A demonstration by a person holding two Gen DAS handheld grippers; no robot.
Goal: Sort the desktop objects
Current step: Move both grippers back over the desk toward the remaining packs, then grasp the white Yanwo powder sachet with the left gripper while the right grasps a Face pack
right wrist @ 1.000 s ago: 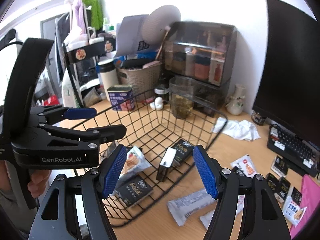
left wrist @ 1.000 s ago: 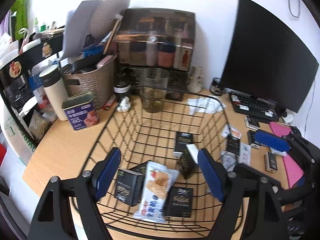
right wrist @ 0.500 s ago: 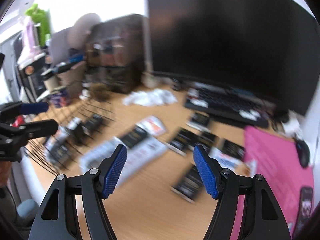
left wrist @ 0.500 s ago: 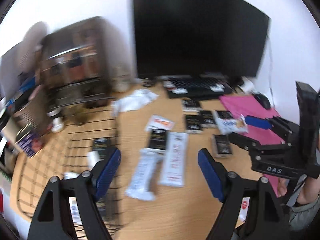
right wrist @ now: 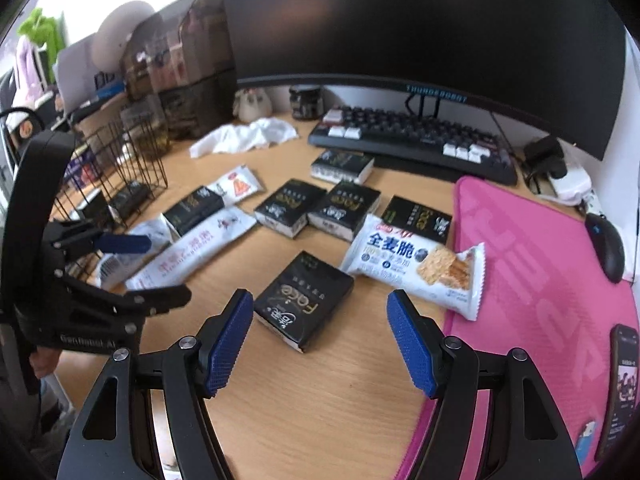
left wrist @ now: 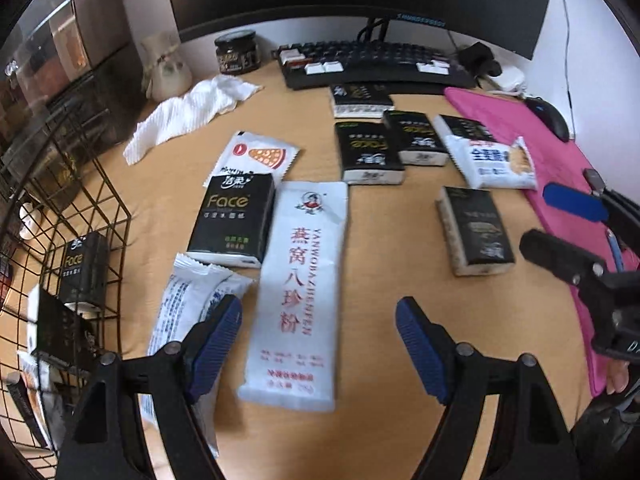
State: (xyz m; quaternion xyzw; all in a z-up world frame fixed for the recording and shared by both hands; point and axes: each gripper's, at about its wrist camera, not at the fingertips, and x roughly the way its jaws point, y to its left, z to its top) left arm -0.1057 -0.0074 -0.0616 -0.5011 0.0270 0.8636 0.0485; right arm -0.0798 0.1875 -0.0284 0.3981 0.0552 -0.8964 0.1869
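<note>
Left wrist view: left gripper (left wrist: pixel 319 336) tilted down over the light wooden tabletop (left wrist: pixel 384 280), blue-padded fingers (left wrist: pixel 214 340) spread wide, nothing between them. Directly under the gap lies a long white sachet with red Chinese lettering (left wrist: pixel 300 288); a crinkled white-and-blue snack wrapper (left wrist: pixel 180 312) lies just beside it on the left, partly under the left finger. A black "Face" tissue pack (left wrist: pixel 234 220) touches the sachet's upper left edge, with a small white packet printed with a pizza slice (left wrist: pixel 258 156) behind it. Black wire basket (left wrist: pixel 60 184) at far left holds more black packs. The right gripper (left wrist: pixel 568 224) shows at the right edge, over the pink desk mat (left wrist: pixel 540 144). Right wrist view: right gripper (right wrist: pixel 320 336) also wide, empty, hovering above a lone black tissue pack with gold lettering (right wrist: pixel 304 304) lying flat on the tabletop. A white cracker bar wrapper (right wrist: pixel 416 264) lies just right of that pack, overlapping the mat's edge. Three more black packs sit in a row behind. Black keyboard (right wrist: pixel 412 144) and dark curved monitor (right wrist: pixel 420 20) at the back.
</note>
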